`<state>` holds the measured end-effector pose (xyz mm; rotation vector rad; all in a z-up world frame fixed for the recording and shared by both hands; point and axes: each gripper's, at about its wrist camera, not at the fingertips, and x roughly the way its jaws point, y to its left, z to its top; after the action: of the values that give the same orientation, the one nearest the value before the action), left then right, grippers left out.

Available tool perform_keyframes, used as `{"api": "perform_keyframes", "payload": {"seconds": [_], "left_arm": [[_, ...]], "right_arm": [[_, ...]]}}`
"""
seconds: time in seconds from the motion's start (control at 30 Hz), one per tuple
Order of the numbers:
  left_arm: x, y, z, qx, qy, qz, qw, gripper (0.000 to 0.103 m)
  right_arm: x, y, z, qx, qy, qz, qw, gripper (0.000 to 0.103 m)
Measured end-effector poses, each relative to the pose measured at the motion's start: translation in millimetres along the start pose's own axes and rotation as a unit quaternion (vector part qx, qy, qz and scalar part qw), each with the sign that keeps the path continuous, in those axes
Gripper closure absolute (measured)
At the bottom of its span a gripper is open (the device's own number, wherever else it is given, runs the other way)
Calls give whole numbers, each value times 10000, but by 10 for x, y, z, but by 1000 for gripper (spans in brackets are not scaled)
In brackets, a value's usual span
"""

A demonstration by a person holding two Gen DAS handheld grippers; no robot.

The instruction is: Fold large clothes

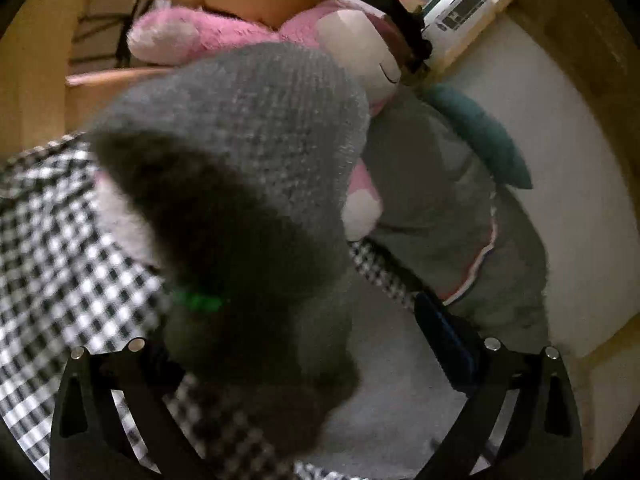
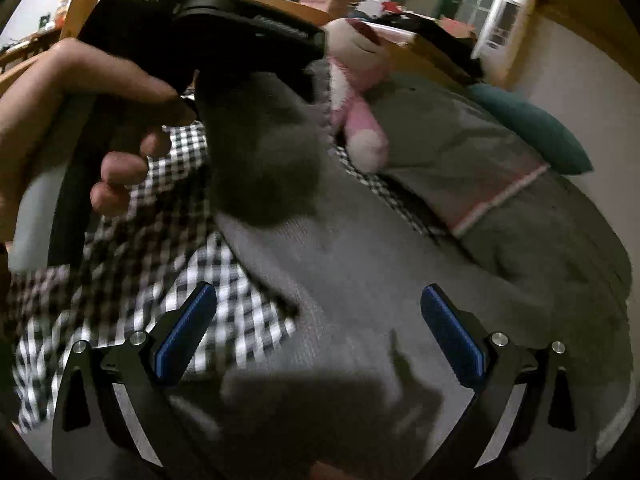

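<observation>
A large grey knit sweater (image 2: 360, 280) lies on a bed with a black-and-white checked sheet (image 2: 180, 240). In the right wrist view, my left gripper (image 2: 224, 92), held by a hand, lifts a fold of the sweater above the bed. In the left wrist view that lifted grey fabric (image 1: 240, 180) hangs right in front of the camera and hides the left finger; the right pad (image 1: 444, 340) stands wide apart. My right gripper (image 2: 320, 336) is open and empty, hovering over the flat part of the sweater.
A pink plush toy (image 1: 224, 36) and a grey pillow (image 2: 460, 152) with a pink stripe lie at the head of the bed. A teal cushion (image 2: 532, 128) rests against the white wall. A wooden bed frame (image 1: 560, 20) borders the mattress.
</observation>
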<state>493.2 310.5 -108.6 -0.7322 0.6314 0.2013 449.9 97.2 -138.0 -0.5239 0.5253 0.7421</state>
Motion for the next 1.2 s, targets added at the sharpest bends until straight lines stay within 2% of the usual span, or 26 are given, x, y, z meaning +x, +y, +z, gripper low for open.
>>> {"api": "perform_keyframes", "payload": {"seconds": [0.07,0.1,0.13,0.17,0.2,0.27,0.33,0.37,0.47,0.5,0.53,0.57,0.63,0.7,0.77,0.8,0.83,0.9,1.0,1.03,1.07,1.1,1.13,1.17,1.2], "left_arm": [[75,-5,-17,-155,116,-170,9997,11],[144,-27,-25,-195,254,-282,9991,23],[174,-54,-31,-149,299,-272,9991,28],[188,-109,-41,-25,254,-161,9995,42],[189,-145,-42,57,210,-52,9998,62],[206,-227,-31,237,188,109,9995,81],[196,-372,-47,629,47,399,9972,87],[169,-549,-89,1130,-185,734,9907,88],[157,-999,-298,2245,-589,1231,9649,97],[191,-1189,-379,2665,-667,1397,9513,97],[222,-1291,-448,2902,-686,1448,9434,97],[282,-1376,-516,3028,-640,1436,9400,97],[409,-1373,-532,2851,-362,1330,9485,97],[500,-1278,-575,2650,-142,1313,9552,97],[518,-1290,-608,2744,-89,1353,9520,97],[545,-1302,-676,2845,-88,1387,9485,97],[577,-1318,-715,2919,-65,1402,9461,97],[693,-1349,-789,3085,23,1418,9406,97],[833,-1208,-878,3202,239,1420,9363,97],[853,-1199,-909,3221,291,1427,9354,97],[861,-1182,-923,3232,327,1421,9350,97],[886,-1183,-935,3246,363,1416,9345,97],[876,-1154,-961,3255,387,1420,9340,97],[896,-1160,-965,3257,420,1416,9339,97],[888,-1156,-967,3248,413,1412,9343,96]], "right_arm": [[-33,-125,107,361,-112,413,9984,3],[-56,-183,169,509,-148,536,9972,3],[-115,-322,269,811,-232,716,9939,3],[-157,-405,361,999,-294,829,9911,3],[-201,-518,444,1203,-359,964,9874,3],[-321,-750,650,1569,-554,1199,9787,3],[-427,-906,884,1743,-702,1340,9730,3],[-456,-979,1038,1809,-636,1351,9721,3],[-466,-1053,1467,1664,-443,1409,9749,3],[-472,-1013,1626,1425,-403,1307,9803,3],[-444,-942,1792,1115,-303,1209,9859,3],[-374,-910,1901,924,-117,1143,9891,3],[-194,-683,2201,115,281,1004,9945,3],[15,-393,2377,-669,662,916,9913,3],[237,21,2451,-1653,957,716,9790,3],[353,259,2416,-2215,1080,530,9677,3],[486,506,2332,-2784,1203,343,9523,3],[787,795,2190,-3519,1498,-146,9239,3],[1213,978,2008,-4171,1838,-857,8860,4],[1287,986,1969,-4296,1947,-935,8768,8],[1391,998,1922,-4421,2102,-987,8664,33],[1448,982,1904,-4409,2232,-933,8643,59],[1522,903,1933,-4048,2513,-707,8764,73],[1545,849,1979,-3732,2611,-576,8884,91],[1529,768,2040,-3391,2572,-450,9038,94]]}}
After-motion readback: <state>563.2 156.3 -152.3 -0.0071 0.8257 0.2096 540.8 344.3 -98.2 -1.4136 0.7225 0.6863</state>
